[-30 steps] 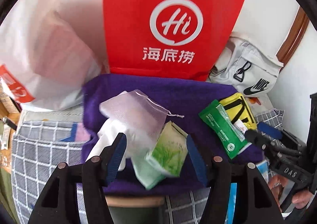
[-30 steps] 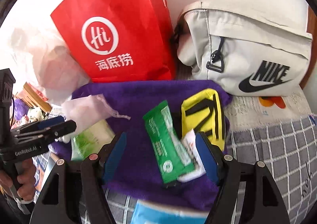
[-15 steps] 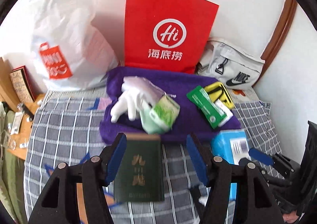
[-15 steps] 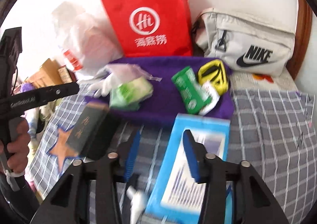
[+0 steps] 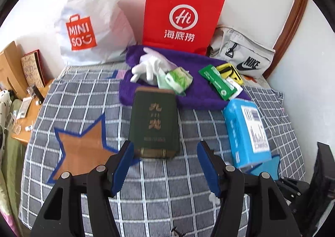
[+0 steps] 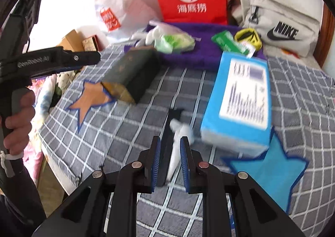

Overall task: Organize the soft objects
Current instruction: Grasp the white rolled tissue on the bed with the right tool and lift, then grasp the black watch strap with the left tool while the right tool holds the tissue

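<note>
A purple towel [image 5: 201,94] lies at the back of the checked bed. On it are a white glove [image 5: 146,67], a green tissue pack [image 5: 178,79], a green wipes pack [image 5: 217,84] and a yellow pouch [image 5: 229,70]. My left gripper [image 5: 164,159] is open and empty, just short of a dark green box [image 5: 155,124]. My right gripper [image 6: 170,159] has its jaws narrowed around a small white tube [image 6: 177,149] and a black item [image 6: 170,124] lying on the bed; contact is unclear. The towel also shows in the right wrist view [image 6: 209,57].
A blue box [image 5: 247,130] lies right of the green box. A red paper bag [image 5: 180,15], a white Miniso bag [image 5: 83,27] and a grey Nike bag [image 5: 242,57] stand against the wall. A wooden bedside table [image 5: 29,107] is at the left.
Both grippers have pulled back from the towel toward the bed's near side. The right jaws have narrowed from wide open and now flank the white tube.
</note>
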Motion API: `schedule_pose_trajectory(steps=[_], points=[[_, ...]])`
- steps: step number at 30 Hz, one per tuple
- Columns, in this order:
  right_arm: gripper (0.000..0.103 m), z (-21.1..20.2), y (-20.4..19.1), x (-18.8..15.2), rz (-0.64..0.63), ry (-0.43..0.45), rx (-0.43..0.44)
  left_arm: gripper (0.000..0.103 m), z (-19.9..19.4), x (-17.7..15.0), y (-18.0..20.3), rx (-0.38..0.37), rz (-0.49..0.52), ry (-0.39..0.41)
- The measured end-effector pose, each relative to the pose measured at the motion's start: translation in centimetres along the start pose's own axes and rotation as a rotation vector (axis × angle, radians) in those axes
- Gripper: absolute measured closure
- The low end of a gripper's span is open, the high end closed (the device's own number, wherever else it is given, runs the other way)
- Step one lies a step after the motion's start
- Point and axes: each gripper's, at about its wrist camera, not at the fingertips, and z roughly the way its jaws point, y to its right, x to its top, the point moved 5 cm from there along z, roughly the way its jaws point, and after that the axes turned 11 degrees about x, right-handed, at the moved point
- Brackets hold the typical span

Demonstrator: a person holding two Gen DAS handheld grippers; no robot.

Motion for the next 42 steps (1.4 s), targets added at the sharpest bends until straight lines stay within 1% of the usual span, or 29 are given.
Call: schedule_pose_trajectory(steps=[2, 4, 10, 12, 14, 17, 18, 19, 20, 23, 28, 30, 33, 37, 40, 42], points=[[0.083, 0.8, 0.3, -0.7, 0.009, -0.014, -0.018, 0.042, 0.1, -1.1, -0.4, -0.007, -0.003, -0.004], [0.083, 1.2, 0.6, -1.0, 0.022, -0.006, -0.021, 0.042, 0.2, -2.0, -0.8, -0.011, 0.0, -0.007], [0.082, 3.2, 1.8, -1.1, 0.078, 0.001, -0.043, 0.042, 1.5, -3.6, -2.0, -0.009, -0.008, -0.044], [0.08, 4.1, 2.4, -0.9, 0.102, -0.005, -0.036, 0.042, 1.9, -3.9, -2.3, -0.007, -0.01, -0.05], [0.074, 4.9, 2.7, -0.8, 0.126, -0.002, -0.036, 0.042, 2.3, -4.3, -2.4, -0.009, -0.01, -0.06], [0.073, 5.5, 2.4, -0.5, 0.111, 0.014, -0.046, 0.042, 2.9, -4.6, -2.3, -0.017, -0.006, -0.075], [0.074, 5.7, 2.2, -0.4, 0.1, 0.013, -0.053, 0.042, 3.0, -4.7, -2.2, -0.021, -0.004, -0.079], [0.087, 5.9, 1.9, -0.4, 0.085, 0.011, -0.053, 0.042, 3.2, -4.7, -2.2, -0.023, -0.005, -0.083], [0.09, 6.2, 1.4, -0.3, 0.063, -0.004, -0.039, 0.042, 3.3, -4.8, -2.2, -0.025, -0.008, -0.088], [0.091, 6.2, -0.3, 0.0, 0.022, -0.012, 0.009, 0.042, 3.5, -4.9, -2.2, -0.027, -0.006, -0.097], [0.09, 4.7, -3.0, 0.4, -0.023, 0.025, 0.078, 0.042, 3.3, -5.3, -2.7, -0.005, -0.009, -0.104], [0.09, 4.0, -3.4, 0.5, -0.024, 0.047, 0.09, 0.042, 3.2, -5.6, -2.9, 0.001, -0.017, -0.113], [0.09, 2.4, -3.3, 0.6, -0.031, 0.074, 0.079, 0.042, 2.9, -6.1, -2.8, 0.002, -0.019, -0.122], [0.09, -0.1, -2.0, 0.3, -0.01, 0.113, 0.066, 0.042, 2.4, -6.8, -1.8, 0.008, -0.002, -0.124], [0.09, -1.5, -0.8, -0.7, -0.011, 0.127, 0.032, 0.042, 2.2, -7.3, -0.6, -0.005, 0.015, -0.126], [0.09, -2.1, 0.5, -1.7, -0.005, 0.131, -0.007, 0.042, 2.3, -7.8, 0.5, -0.01, 0.027, -0.134]])
